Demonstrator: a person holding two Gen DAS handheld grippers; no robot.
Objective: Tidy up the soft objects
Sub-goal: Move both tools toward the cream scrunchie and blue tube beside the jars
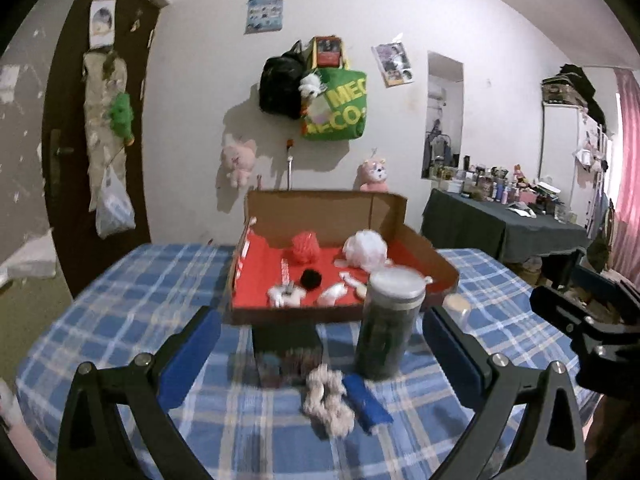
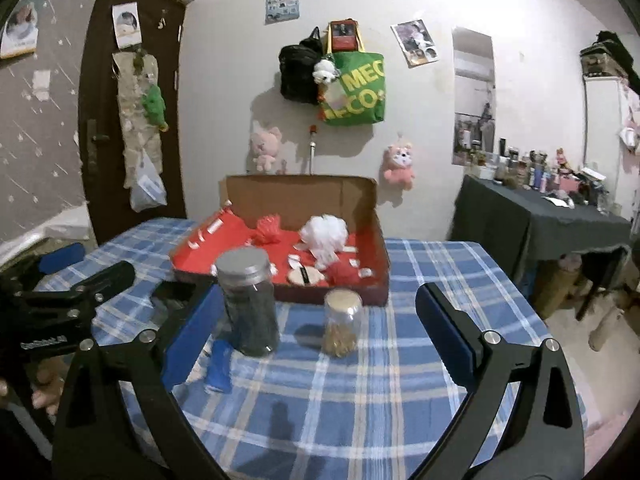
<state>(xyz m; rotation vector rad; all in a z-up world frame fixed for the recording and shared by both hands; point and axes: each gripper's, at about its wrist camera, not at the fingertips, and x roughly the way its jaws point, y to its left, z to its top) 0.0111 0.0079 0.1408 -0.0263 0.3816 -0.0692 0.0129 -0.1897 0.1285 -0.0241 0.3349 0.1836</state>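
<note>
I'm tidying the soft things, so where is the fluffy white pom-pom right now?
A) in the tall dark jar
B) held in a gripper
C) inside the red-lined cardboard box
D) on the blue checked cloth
C: the white pom-pom sits on the red lining inside the cardboard box, near its back right.

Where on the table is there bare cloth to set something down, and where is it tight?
Bare plaid tablecloth lies right of the small jar, up to the box, and in front of both jars toward the right gripper. It is crowded on the left: dark jar, blue roll, grey scrunchie and a dark block cluster before the box.
</note>
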